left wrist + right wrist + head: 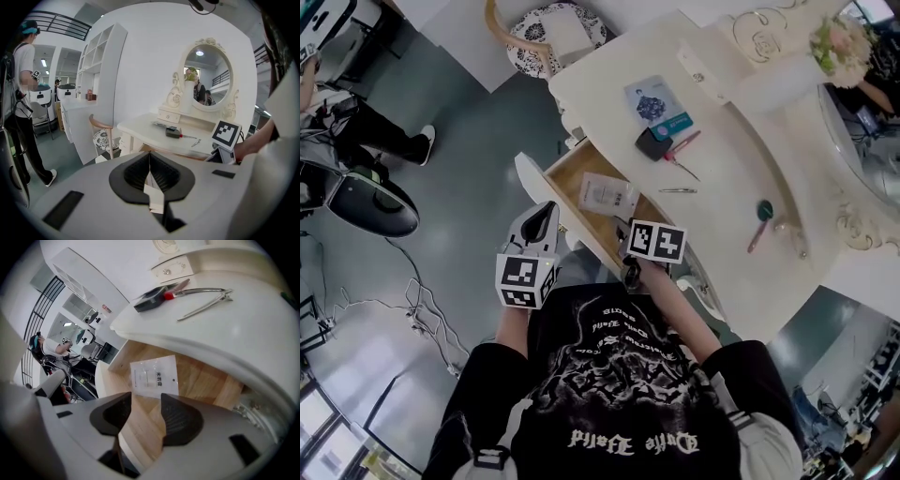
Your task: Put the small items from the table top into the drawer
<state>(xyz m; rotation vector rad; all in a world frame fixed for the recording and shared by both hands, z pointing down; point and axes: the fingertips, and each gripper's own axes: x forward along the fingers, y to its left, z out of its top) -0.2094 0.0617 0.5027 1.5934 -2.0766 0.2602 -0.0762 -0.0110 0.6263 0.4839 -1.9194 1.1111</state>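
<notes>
The left tongs (150, 171), pressed together, point slightly downward just outside the open drawer (567, 178). The right tongs (146, 404), spread with nothing between them, tilt steeply over the drawer's front edge. A white packet (154, 377) lies inside. Beyond the drawer, a black case (653, 143) and a hair clip (677, 190) rest on the bench (731, 159).

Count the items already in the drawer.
1: a white packet lying flat on the drawer floor, ahead of the right gripper. The drawer's rear, under the table top, is hidden.
</notes>
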